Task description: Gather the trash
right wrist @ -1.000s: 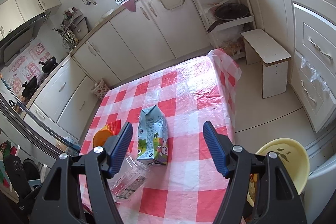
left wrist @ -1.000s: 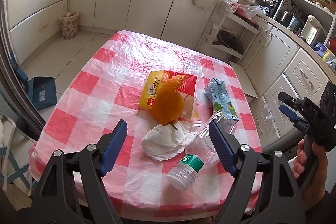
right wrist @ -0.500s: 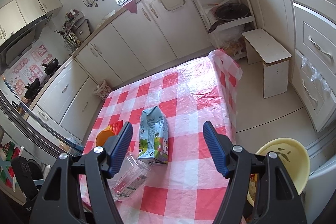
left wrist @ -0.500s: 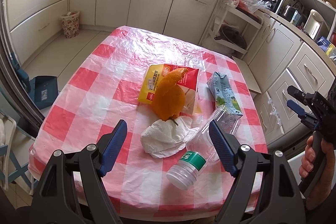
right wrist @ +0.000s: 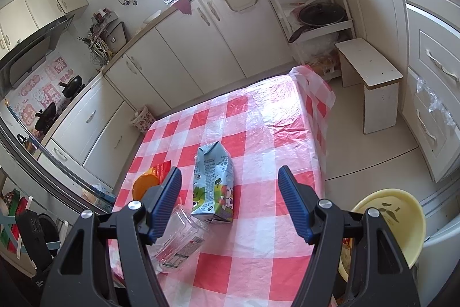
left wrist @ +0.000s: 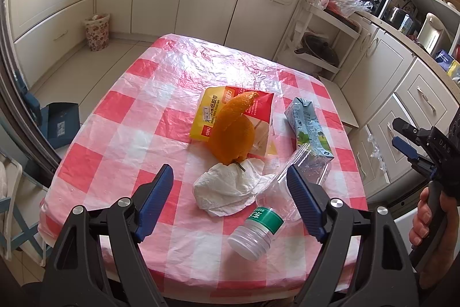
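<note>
**Both grippers spread above the littered table, nothing picked up**

My left gripper (left wrist: 230, 192) hangs over the near edge of the checked table (left wrist: 126, 117), jaws wide apart and holding nothing. My right gripper (right wrist: 230, 197) is off the table's right side, also spread and holding nothing; in the left view I see it (left wrist: 408, 146) gripped by the right hand (left wrist: 431, 215).

Trash sits in one cluster. A crumpled tissue (left wrist: 227, 189) lies between my left fingers, with a piece of orange peel (left wrist: 234, 134) touching its far edge and resting on a yellow-red snack wrapper (left wrist: 230, 108). A clear plastic bottle (left wrist: 276, 200) lies on its side, cap end toward me, overlapping the tissue's right edge. Its far end touches the milk carton (left wrist: 309, 128), also lying flat. In the right view the carton (right wrist: 212, 186) sits between my fingers and the bottle (right wrist: 178, 240) is half hidden behind the left finger.

A yellow bowl-like bin (right wrist: 391, 223) sits low beside the table's right side; I can't make out its contents. A floral wastebasket (left wrist: 97, 30) stands on the floor by the cabinets, something pale inside.

Against a second ago: the left view sits a touch closer to the pile; trash unmoved, jaw gaps unchanged.
</note>
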The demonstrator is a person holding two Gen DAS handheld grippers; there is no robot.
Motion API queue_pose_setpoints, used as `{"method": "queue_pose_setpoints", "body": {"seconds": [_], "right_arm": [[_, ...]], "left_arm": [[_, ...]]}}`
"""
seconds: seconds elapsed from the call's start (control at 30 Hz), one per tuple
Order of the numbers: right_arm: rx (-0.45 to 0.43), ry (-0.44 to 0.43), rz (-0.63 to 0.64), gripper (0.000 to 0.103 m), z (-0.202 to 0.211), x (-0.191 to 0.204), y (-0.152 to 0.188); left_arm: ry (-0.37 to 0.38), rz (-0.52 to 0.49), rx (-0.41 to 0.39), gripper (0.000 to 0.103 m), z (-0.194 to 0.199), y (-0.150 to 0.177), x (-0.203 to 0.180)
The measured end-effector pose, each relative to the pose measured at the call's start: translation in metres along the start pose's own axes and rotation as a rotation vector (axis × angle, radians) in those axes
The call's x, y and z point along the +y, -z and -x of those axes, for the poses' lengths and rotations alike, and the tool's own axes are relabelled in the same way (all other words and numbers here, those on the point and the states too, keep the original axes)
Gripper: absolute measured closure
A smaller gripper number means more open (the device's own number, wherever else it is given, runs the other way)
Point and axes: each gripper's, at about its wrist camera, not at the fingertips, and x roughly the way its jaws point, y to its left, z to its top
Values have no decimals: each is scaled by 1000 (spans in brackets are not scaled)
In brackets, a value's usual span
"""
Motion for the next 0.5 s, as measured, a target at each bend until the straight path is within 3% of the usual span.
{"method": "queue_pose_setpoints", "body": {"seconds": [0.5], "right_arm": [[8, -4, 5, 36, -2, 2, 1]], "left_arm": [[-4, -2, -4, 25, -2, -1, 0]]}}
